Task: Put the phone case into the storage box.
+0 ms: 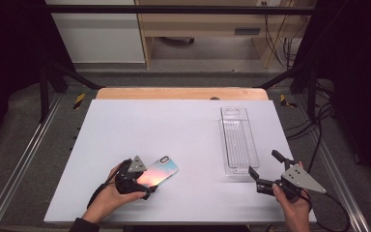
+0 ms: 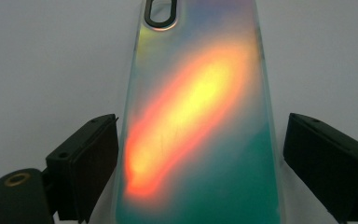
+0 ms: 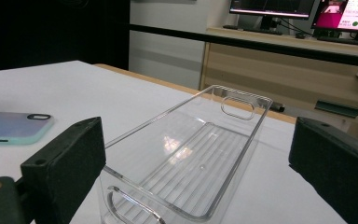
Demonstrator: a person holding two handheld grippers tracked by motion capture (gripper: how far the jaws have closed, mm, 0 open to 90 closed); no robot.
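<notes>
Fingers point(image 2: 91, 163) of my left gripper point(image 1: 134, 180) are spread wide, one on each side of the shiny rainbow phone case point(image 2: 200, 121) lying flat on the white table point(image 1: 125, 125). If I squeeze crooked, it could slide away. My right gripper point(image 1: 265, 166) waits open by the clear plastic tray point(image 1: 238, 141).

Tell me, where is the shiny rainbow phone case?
In the high view the phone case lies flat on the white table, near the front left, between the open jaws of the left gripper.
</notes>
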